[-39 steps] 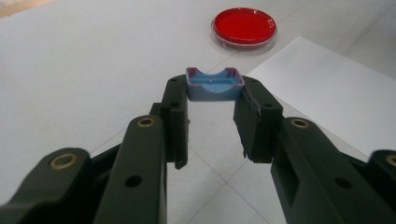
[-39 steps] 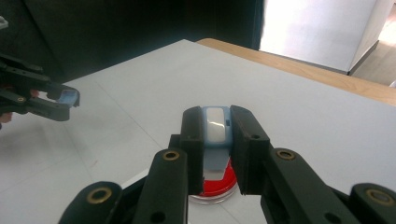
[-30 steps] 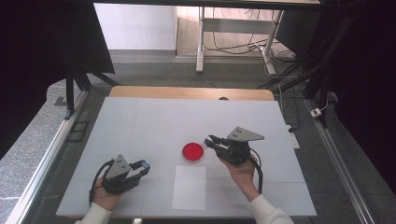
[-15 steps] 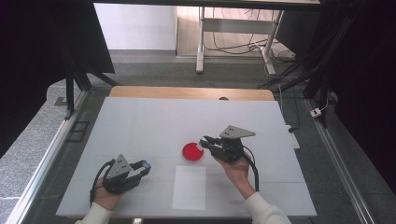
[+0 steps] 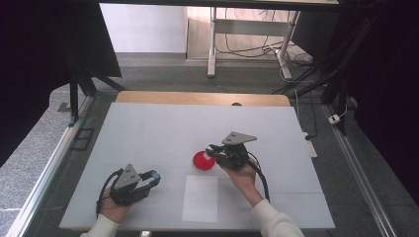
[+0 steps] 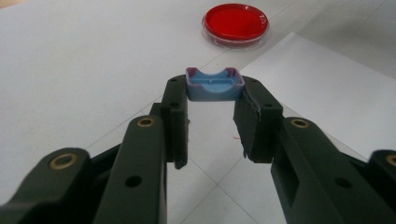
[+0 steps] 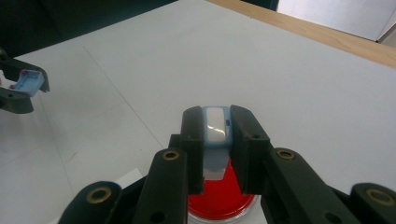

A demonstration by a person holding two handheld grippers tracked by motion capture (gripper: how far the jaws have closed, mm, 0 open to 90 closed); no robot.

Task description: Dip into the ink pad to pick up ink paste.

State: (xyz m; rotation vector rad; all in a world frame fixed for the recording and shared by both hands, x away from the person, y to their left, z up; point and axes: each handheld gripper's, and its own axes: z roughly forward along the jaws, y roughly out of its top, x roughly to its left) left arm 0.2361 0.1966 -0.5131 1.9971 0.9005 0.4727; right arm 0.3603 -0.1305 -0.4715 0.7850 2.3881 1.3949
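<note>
Left claw (image 6: 212, 116) grips blue cap (image 6: 215, 84); right claw (image 7: 217, 140) clamps pale-blue piece (image 7: 215, 126) above red dish (image 5: 203, 161)

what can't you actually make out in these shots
- Red dish, right gripper view: near part hidden by the jaws and cut by the bottom edge.
- Blue-white piece in the right gripper: lower end hidden between the jaws.
- Blue cap in the left gripper, high view: too small for its shape.

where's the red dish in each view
High view: red dish at table centre, just left of the right tool.
Left gripper view: top, right of centre.
Right gripper view: bottom centre, under the jaws.
Shared landmark: white sheet beside it.
</note>
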